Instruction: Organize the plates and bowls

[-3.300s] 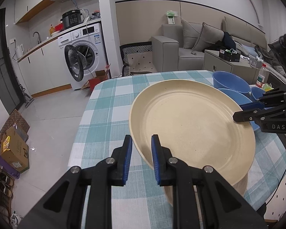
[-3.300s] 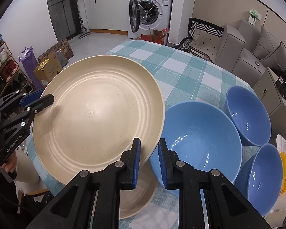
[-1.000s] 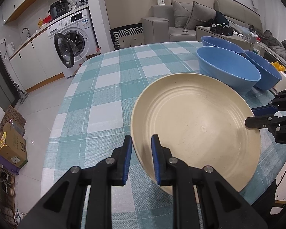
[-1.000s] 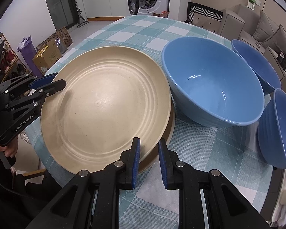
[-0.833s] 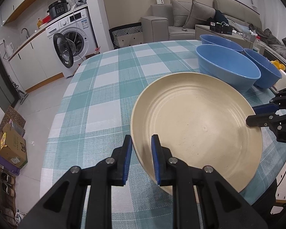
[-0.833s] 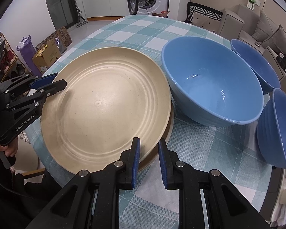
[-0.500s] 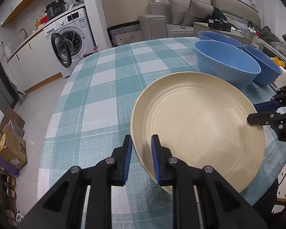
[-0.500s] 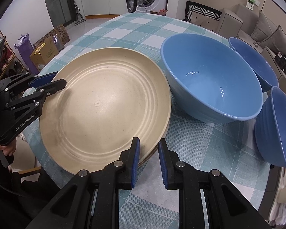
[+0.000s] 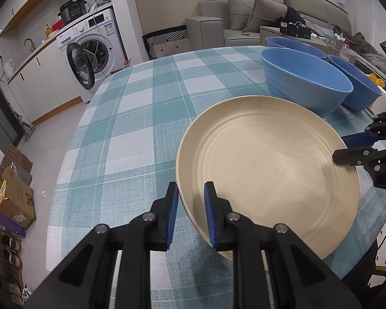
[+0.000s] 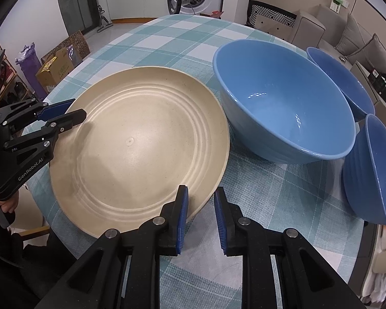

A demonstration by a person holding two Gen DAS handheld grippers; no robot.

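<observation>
A wide cream plate [image 9: 267, 164] [image 10: 139, 141] lies low over the checked tablecloth [image 9: 141, 118], gripped at opposite rims. My left gripper [image 9: 190, 200] is shut on its near-left rim, also seen as the left gripper [image 10: 61, 116] from the other side. My right gripper [image 10: 200, 200] is shut on the opposite rim and shows as the right gripper [image 9: 347, 149] at the far edge. A large blue bowl [image 10: 283, 97] [image 9: 303, 82] stands right beside the plate. Two smaller blue bowls [image 10: 339, 77] [image 10: 373, 170] sit behind and to its right. What lies under the plate is hidden.
The round table's edge [image 10: 46, 198] runs just under the plate on the near side. A hand [image 10: 5, 206] holds the left gripper's handle. On the floor are cardboard boxes [image 9: 15, 200]; a washing machine [image 9: 90, 51] with open door and a sofa [image 9: 244, 15] stand beyond.
The plate has sunk from a raised, tilted hold down onto a second cream plate, whose edge no longer shows. Both grippers went down with it and stayed shut on its rim.
</observation>
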